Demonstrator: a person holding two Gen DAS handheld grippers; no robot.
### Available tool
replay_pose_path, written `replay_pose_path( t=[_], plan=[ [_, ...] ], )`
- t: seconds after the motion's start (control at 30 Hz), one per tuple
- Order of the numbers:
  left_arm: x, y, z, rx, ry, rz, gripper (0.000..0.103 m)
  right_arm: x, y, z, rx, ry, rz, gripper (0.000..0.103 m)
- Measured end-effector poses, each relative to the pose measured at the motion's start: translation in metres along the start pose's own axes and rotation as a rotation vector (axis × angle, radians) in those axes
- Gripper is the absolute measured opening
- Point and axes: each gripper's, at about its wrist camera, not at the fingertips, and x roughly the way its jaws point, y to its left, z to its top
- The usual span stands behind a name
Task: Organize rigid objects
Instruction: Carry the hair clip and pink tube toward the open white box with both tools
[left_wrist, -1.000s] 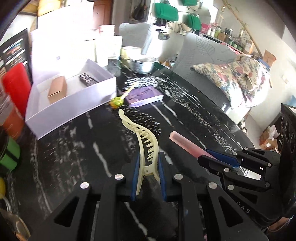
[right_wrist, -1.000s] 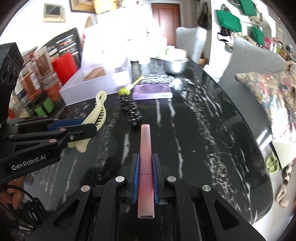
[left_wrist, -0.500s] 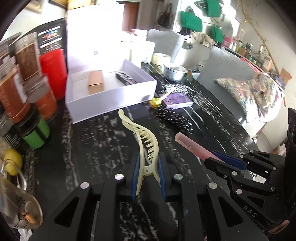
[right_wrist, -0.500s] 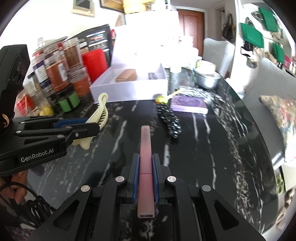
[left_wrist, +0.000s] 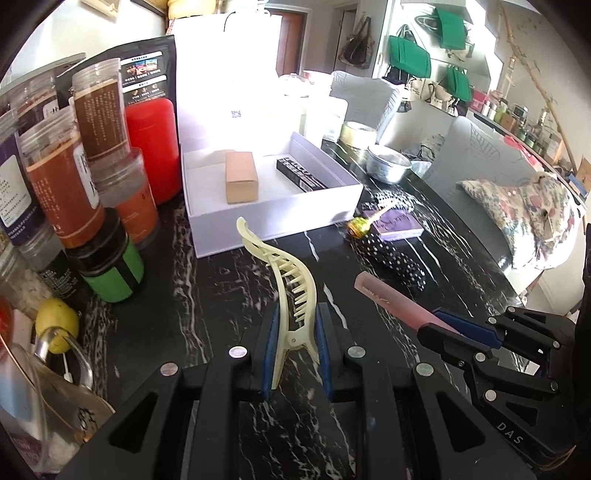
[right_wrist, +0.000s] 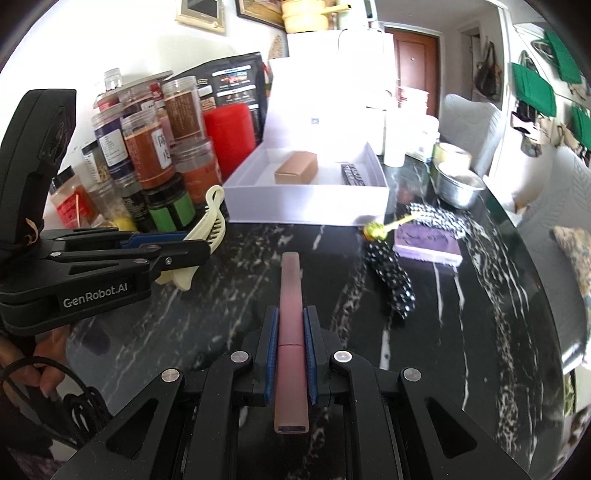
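Hair clip and pink tube carried nearer white box, still clamped

Black marble desk with white veins. At far left, clear plastic spice jars crowd beside a red canister. At far right, a steel bowl and a floral cushion on a grey chair.

An open box stood on the table, jars to its left; a carton lay inside.
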Motion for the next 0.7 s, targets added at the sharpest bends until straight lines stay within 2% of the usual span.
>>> replay_pose_path(
  t=[0.37, 0.7],
  plan=[
    [0.013, 0.007, 0.028, 0.022, -0.018, 0.007, 0.019, 0.012, 0.004, 0.03, -0.033, -0.021, 0.018, 0.013],
    [0.035, 0.012, 0.06, 0.024, -0.024, -0.007, 0.019, 0.024, -0.006, 0.058, -0.047, -0.054, -0.003, 0.013]
  ],
)
